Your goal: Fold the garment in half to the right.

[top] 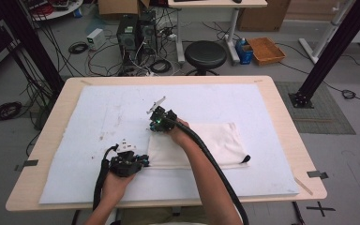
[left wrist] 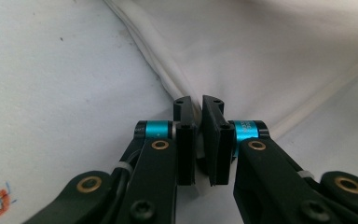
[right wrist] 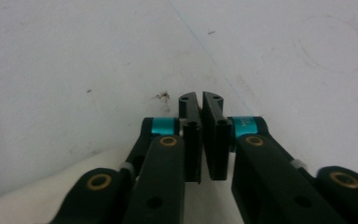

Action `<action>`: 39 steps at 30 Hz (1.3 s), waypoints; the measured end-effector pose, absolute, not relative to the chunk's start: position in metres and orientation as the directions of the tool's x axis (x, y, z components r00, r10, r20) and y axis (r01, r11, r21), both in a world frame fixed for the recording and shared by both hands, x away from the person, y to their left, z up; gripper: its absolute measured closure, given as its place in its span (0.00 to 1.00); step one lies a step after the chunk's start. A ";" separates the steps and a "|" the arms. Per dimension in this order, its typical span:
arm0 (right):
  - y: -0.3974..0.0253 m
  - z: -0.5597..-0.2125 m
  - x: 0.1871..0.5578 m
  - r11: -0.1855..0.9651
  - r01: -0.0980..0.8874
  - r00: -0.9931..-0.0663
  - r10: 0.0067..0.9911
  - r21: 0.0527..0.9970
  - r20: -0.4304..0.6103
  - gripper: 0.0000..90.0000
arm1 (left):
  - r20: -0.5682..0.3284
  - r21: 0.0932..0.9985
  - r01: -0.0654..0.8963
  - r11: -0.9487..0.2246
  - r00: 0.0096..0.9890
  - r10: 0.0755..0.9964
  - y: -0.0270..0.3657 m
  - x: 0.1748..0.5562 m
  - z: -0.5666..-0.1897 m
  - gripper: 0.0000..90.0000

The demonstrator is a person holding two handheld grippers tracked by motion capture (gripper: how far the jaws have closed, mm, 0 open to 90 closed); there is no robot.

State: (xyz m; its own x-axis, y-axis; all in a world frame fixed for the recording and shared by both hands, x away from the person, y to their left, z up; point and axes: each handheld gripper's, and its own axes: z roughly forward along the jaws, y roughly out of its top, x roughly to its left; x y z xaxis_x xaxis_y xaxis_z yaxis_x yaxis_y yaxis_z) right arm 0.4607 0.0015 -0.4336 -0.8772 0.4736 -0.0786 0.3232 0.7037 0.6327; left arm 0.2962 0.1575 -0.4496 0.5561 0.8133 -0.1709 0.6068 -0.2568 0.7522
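Observation:
A folded white cloth lies flat on the pale foam mat, right of the middle. My left gripper sits at the cloth's near left corner. In the left gripper view the gripper is shut on the layered edge of the cloth, with white fabric showing between the jaws. My right gripper is at the cloth's far left corner. In the right gripper view its jaws are pressed together, the cloth runs under them, and the tips reach out over bare mat.
The mat covers most of the wooden table. A small dark object lies at the cloth's near right corner. Some stains mark the mat. Beyond the table's far edge stands a black stool among cables.

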 end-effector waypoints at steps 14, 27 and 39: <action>-0.034 -0.394 0.448 0.573 0.276 -0.871 0.488 0.772 -0.051 0.99 | -0.306 0.850 0.515 -0.112 0.655 0.691 0.150 0.289 -0.420 0.94; -0.126 -0.379 0.439 0.435 0.319 -0.802 0.597 0.842 -0.004 0.99 | -0.331 0.870 0.479 -0.117 0.743 0.582 0.087 0.313 -0.400 0.94; -0.197 -0.390 0.432 0.354 0.382 -0.722 0.691 0.854 0.036 0.99 | -0.365 0.824 0.529 -0.201 0.768 0.526 0.014 0.338 -0.395 0.94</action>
